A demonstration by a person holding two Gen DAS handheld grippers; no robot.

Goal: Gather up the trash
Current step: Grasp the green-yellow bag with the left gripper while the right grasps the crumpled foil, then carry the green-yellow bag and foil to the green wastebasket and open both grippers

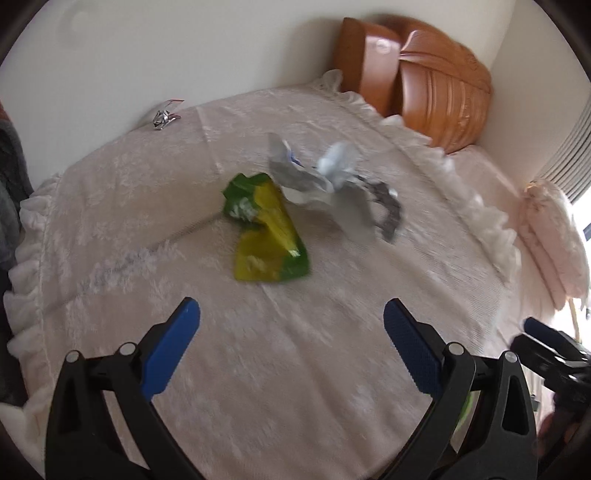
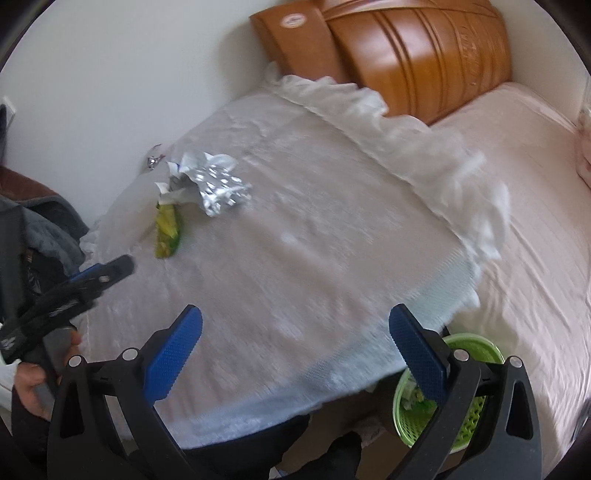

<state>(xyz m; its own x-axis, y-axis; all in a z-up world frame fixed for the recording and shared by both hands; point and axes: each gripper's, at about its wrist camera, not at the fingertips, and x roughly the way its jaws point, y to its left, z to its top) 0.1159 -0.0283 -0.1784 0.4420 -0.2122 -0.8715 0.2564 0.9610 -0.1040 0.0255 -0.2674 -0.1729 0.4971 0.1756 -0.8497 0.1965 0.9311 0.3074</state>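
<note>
Left gripper (image 1: 291, 317) hovers, jaws wide apart and empty, just short of the crumpled green-and-yellow foil snack wrapper (image 1: 267, 229) on the lace-covered worktop (image 1: 295, 369). Looks light, crinkly, slippery; pinch a raised fold. Right gripper (image 2: 295, 325) spread too.

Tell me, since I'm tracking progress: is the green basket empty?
Not empty: the green basket holds a few scraps behind the right gripper.

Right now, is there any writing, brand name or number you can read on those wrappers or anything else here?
None can be read.
Green and yellow wrapper: pale print, too blurred.
Silver foil wrapper: no legible text.
White crumpled packet: blue marks, unreadable.
Oval sticker on the wooden headboard: too small and blurred.
</note>
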